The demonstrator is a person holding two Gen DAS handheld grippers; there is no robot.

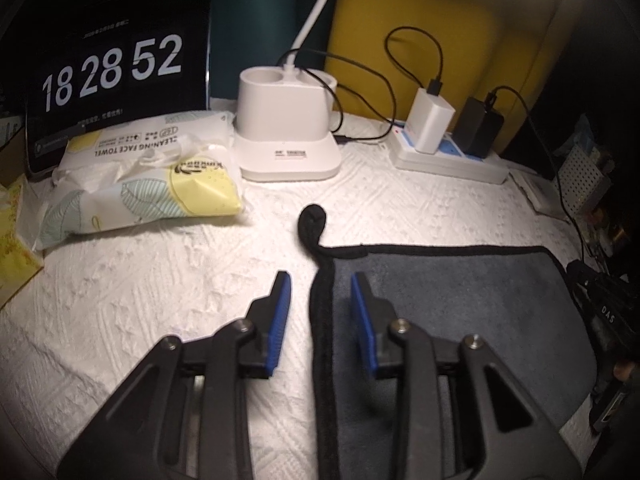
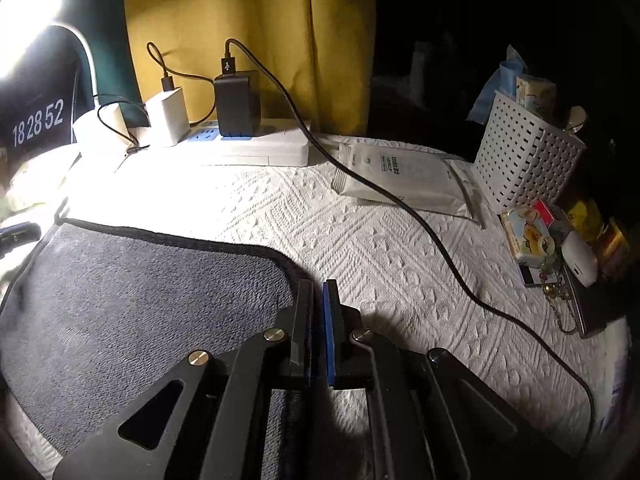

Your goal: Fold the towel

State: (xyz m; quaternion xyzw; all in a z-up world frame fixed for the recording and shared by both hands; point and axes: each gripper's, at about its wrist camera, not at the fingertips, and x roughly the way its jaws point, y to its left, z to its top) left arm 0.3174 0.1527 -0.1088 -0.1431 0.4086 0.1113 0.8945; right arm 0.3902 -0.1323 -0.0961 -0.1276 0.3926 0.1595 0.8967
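A grey towel [image 1: 448, 300] with black trim lies flat on the white textured cloth; its black hanging loop [image 1: 312, 224] curls at the far left corner. My left gripper [image 1: 320, 284] is open, its blue-padded jaws straddling the towel's left edge. In the right wrist view the towel [image 2: 132, 304] spreads to the left. My right gripper [image 2: 318, 288] is nearly closed at the towel's right edge; its jaws stand a narrow gap apart, and whether cloth is pinched between them is hidden.
A face towel pack [image 1: 148, 176], a white lamp base [image 1: 286, 132], a clock screen [image 1: 116, 68] and a power strip [image 1: 448, 156] line the back. A black cable [image 2: 420, 224], a wipes pack [image 2: 404, 180], a white basket [image 2: 524, 160] and small items [image 2: 552, 244] sit right.
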